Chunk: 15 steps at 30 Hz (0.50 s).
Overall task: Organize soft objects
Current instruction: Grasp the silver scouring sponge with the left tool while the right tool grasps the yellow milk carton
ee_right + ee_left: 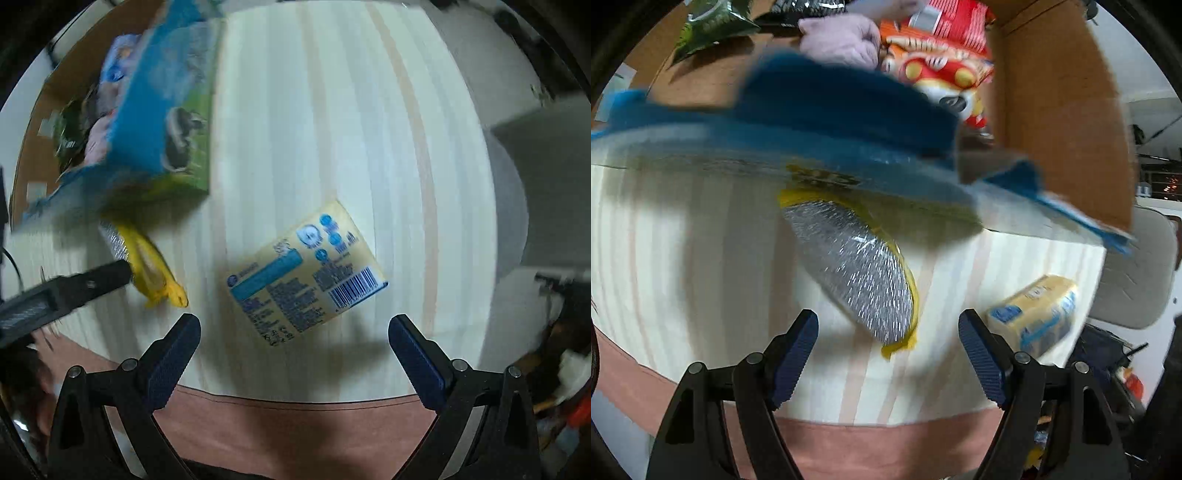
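A silver pouch with yellow edges (860, 273) lies on the striped table, just ahead of my open, empty left gripper (888, 325). It also shows in the right wrist view (147, 262), with the left gripper's finger beside it. A yellow and blue tissue pack (306, 273) lies on the table in front of my open, empty right gripper (293, 328); it also shows in the left wrist view (1034, 314). An open cardboard box (1060, 110) behind the pouch holds a pink cloth (842, 37) and several snack bags.
The box has a blue printed outer wall (155, 122) and a raised flap. The table's near edge (295, 397) runs just in front of both grippers, with pink fabric (295, 428) below it. A grey seat (1137, 269) stands off the table's right side.
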Tool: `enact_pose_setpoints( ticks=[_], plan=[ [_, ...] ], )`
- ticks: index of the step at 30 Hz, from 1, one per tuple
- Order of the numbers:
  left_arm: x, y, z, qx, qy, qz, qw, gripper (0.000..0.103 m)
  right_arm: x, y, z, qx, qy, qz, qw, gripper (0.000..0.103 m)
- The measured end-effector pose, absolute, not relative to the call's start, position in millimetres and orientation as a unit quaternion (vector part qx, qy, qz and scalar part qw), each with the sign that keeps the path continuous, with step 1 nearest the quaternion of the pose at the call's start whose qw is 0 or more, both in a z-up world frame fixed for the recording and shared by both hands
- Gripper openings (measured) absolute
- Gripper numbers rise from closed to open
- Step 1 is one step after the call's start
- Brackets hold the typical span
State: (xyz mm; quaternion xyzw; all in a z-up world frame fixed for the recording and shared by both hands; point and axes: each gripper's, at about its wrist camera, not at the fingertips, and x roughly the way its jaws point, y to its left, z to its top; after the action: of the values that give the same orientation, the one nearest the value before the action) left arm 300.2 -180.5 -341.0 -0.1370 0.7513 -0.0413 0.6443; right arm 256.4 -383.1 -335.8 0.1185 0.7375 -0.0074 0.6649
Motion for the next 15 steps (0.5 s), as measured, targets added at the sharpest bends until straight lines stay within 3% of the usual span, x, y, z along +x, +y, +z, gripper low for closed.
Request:
enact_pose_setpoints(
  ticks=[3, 5, 9, 12, 15],
  plan=[
    [303.2, -191.4, -354.0, -0.102, 0.748, -0.023, 0.656, 0.072, 254.0, -400.0, -346.3, 0.186, 0.735, -0.034, 0.651, 0.103],
    [303.0, -195.2, -361.1, -0.075, 0.748, -0.013, 0.659, 0.046, 254.6, -406.4, -353.2, 0.235, 0.731, -0.045, 0.639, 0.103],
    [289.3, -192.0, -355.2, -0.045, 0.738, -0.011, 0.673, 0.041, 261.2, -416.2, -372.1, 0.289, 0.72, -0.086, 0.625, 0.103],
    [270.7, -179.3, -353.5, -0.032, 0.741, -0.012, 0.671, 0.041, 266.3, -411.0, -386.1, 0.268, 0.734, -0.101, 0.615, 0.085],
    [250.9, -154.8, -359.0, -0.047, 0.757, -0.012, 0.652, 0.041, 268.8, -396.5, -388.1, 0.214, 0.745, -0.088, 0.625, 0.079]
  ],
)
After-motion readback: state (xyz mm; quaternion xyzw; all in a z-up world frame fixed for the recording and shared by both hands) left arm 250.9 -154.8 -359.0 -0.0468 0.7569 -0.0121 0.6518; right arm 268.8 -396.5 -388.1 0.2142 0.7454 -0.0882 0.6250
